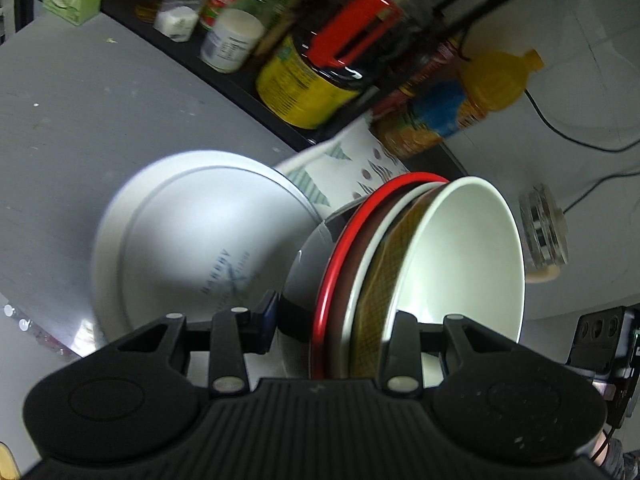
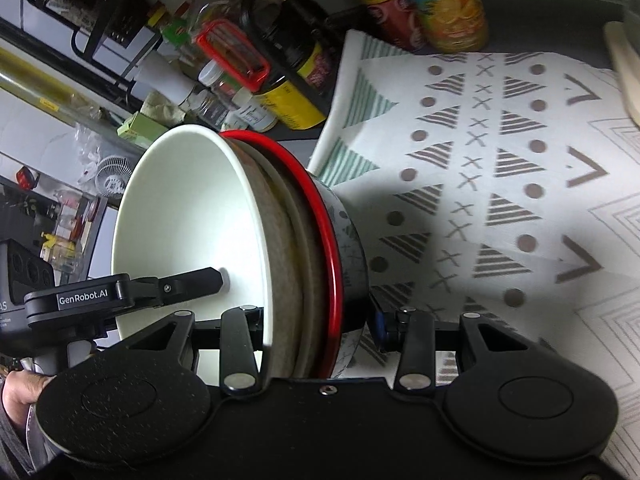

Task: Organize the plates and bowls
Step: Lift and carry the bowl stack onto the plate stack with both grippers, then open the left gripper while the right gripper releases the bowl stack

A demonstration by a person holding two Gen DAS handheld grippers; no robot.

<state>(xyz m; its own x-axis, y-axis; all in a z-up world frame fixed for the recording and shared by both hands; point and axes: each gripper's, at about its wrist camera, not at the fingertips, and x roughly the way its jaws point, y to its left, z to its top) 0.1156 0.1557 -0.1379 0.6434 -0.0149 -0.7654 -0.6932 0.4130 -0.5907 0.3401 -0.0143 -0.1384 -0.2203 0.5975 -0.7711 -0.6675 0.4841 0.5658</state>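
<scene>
A stack of nested bowls (image 1: 400,248) hangs tilted on its side above the counter: a grey outer bowl, a red-rimmed one, and an olive patterned one with a white inside. My left gripper (image 1: 336,332) is shut on one side of the stack's rims. My right gripper (image 2: 316,320) is shut on the opposite side of the bowl stack (image 2: 280,220). In the right wrist view, one of the left gripper's fingers (image 2: 200,280) reaches inside the white bowl. A large white plate (image 1: 192,240) lies on the grey counter, left of the stack.
A patterned placemat (image 2: 500,160) covers the counter under the stack. Along the back runs a black shelf (image 1: 224,76) with several jars and bottles. A glass jar (image 1: 544,232) stands to the right, and chip cans (image 2: 448,4) stand at the mat's far edge. A hand (image 2: 20,392) shows low at the left.
</scene>
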